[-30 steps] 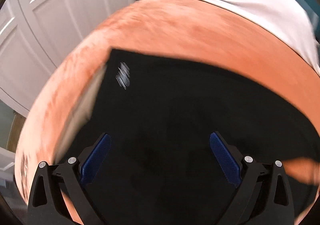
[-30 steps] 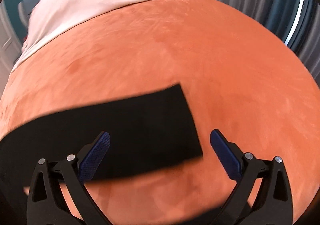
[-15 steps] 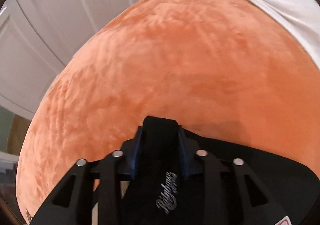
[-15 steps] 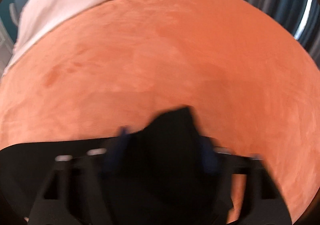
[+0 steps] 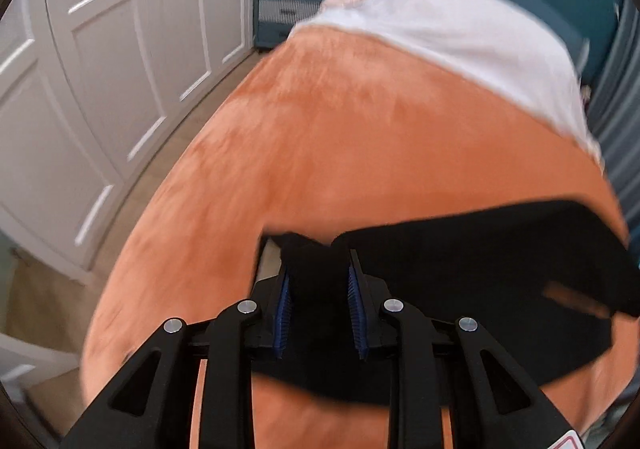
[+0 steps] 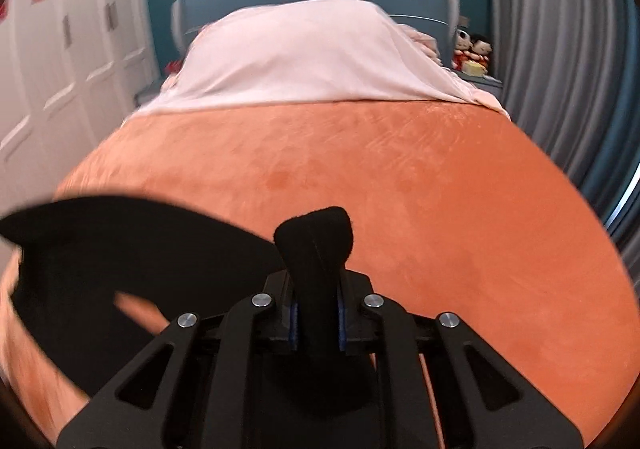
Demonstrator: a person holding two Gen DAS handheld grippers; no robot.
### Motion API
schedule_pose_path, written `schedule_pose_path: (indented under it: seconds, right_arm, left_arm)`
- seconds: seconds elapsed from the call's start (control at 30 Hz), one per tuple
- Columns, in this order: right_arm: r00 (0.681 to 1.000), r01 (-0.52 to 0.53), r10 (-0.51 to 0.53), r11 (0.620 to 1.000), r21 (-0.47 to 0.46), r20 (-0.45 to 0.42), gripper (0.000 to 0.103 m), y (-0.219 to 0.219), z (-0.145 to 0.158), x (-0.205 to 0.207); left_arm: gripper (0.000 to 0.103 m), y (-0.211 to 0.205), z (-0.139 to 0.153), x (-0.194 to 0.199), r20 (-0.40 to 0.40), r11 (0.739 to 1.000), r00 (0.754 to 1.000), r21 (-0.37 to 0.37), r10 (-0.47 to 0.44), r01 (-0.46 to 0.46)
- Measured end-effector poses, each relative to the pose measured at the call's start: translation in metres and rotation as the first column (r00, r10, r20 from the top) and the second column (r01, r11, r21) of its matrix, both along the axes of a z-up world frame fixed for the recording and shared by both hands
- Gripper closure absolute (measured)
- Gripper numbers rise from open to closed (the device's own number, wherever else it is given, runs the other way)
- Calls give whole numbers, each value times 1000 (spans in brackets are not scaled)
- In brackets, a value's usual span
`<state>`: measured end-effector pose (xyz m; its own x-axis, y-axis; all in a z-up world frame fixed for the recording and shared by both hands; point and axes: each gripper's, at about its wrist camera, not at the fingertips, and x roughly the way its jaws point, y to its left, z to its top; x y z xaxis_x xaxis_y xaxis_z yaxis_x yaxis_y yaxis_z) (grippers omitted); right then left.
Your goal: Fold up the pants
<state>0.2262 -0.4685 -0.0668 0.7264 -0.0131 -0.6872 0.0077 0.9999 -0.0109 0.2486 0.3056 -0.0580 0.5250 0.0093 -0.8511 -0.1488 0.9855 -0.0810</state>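
Note:
The black pants (image 5: 480, 249) hang lifted above the orange bedspread (image 5: 360, 137). My left gripper (image 5: 318, 281) is shut on one bunched end of the pants, the cloth poking out between the blue pads. My right gripper (image 6: 316, 289) is shut on the other end of the pants (image 6: 120, 249); a black fold sticks up between its fingers. The pants stretch between the two grippers, sagging in the middle with a gap that shows the orange bedspread (image 6: 440, 189).
A white sheet (image 6: 312, 57) covers the head of the bed. White wardrobe doors (image 5: 100, 69) stand to the left, with wooden floor between them and the bed. A grey curtain (image 6: 560, 49) hangs on the right. A blue nightstand (image 5: 276, 21) stands by the headboard.
Both grippers went from open above the flat pants to shut on the ends. They have since lifted the pants up off the bedspread, and both views now look further along the bed.

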Motion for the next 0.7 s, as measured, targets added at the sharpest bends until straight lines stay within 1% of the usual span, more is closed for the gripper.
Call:
schedule_pose_path:
  seconds: [0.07,0.1,0.17,0.2,0.23,0.27,0.33,0.37,0.43,0.47,0.53,0.57,0.6,0.67,0.7]
  right_arm:
    - [998,4,-5,1000,-26,-65,91,-8,-20,-28]
    - [995,10,-13,999,-34,-94,91,-11,-32,-34]
    - [984,36,-44,998,-50,-170,90,-15,-68,-50]
    - [972,48,-61,997,-63,-226,90,-20,-90,-56]
    - [963,59,-76,995,-74,-258,90,-19,-106,-56]
    - [951,69,-90,994,-82,-294,89,-21,-121,-59]
    - [946,85,-106,993,-83,-305,89,-17,-137,-67]
    - [946,94,-115,992,-84,-302,87,-16,-139,-66]
    - [949,115,-134,990,-84,-286,86,-17,-137,-61]
    - [949,120,-138,989,-81,-283,86,-16,-136,-60]
    - [957,114,-139,987,-109,-256,88,-12,-131,-54]
    - [966,112,-138,986,-126,-218,88,-5,-121,-55]
    - [983,116,-132,986,-123,-129,88,-2,-97,-55]
    - [993,120,-120,988,-103,1,87,4,-66,-69]
    - [993,107,-99,983,-151,61,85,9,-55,-77]
  left_arm:
    - [80,-2,-20,-28,-69,998,998,61,-3,7]
    - [80,-2,-36,-41,-108,996,994,92,7,3]
    - [80,1,-63,-54,-177,995,984,100,34,-16]
    - [79,2,-84,-59,-235,997,971,73,48,-32]
    - [79,0,-96,-66,-276,996,959,79,63,-42]
    - [79,-4,-102,-68,-290,994,954,102,72,-44]
    - [77,-15,-101,-71,-267,988,960,146,84,-45]
    - [75,-18,-97,-70,-256,987,962,153,94,-55]
    - [73,-19,-92,-71,-237,987,966,143,106,-74]
    - [71,-19,-90,-68,-240,983,963,161,120,-83]
    - [71,-18,-91,-71,-244,980,959,171,146,-106]
    - [71,-18,-92,-72,-255,977,953,177,163,-120]
    - [70,-17,-92,-70,-265,975,948,178,175,-130]
    - [69,-18,-89,-77,-260,966,945,211,200,-146]
    - [69,-19,-90,-79,-254,962,945,230,205,-147]
